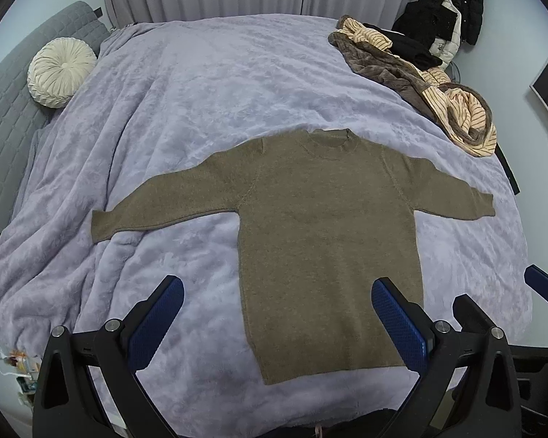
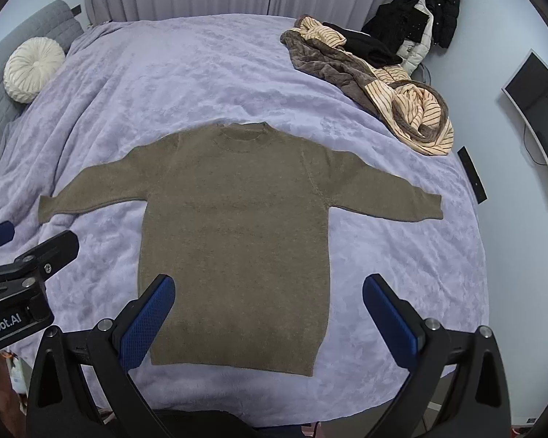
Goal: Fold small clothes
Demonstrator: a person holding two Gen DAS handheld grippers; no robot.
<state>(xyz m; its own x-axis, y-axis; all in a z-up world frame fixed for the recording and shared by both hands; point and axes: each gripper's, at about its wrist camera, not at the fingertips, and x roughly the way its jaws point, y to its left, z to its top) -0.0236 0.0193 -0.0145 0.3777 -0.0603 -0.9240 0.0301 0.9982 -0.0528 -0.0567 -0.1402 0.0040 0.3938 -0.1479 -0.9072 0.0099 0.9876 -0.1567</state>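
An olive-brown knitted sweater [image 1: 321,226] lies flat on the lilac bedspread [image 1: 208,84], front up, both sleeves spread out to the sides, hem towards me. It also shows in the right wrist view [image 2: 237,226]. My left gripper [image 1: 277,292] is open and empty, held above the sweater's hem and left side. My right gripper [image 2: 268,288] is open and empty, held above the hem and the sweater's lower right side. The right gripper also shows at the right edge of the left wrist view [image 1: 493,306], and the left gripper at the left edge of the right wrist view [image 2: 25,252].
A heap of striped cream and brown fleece clothes [image 1: 434,87] with a black garment lies at the bed's far right. A round cream cushion [image 1: 60,71] sits at the far left by a grey headboard [image 1: 14,120]. A monitor [image 2: 540,116] hangs on the right wall.
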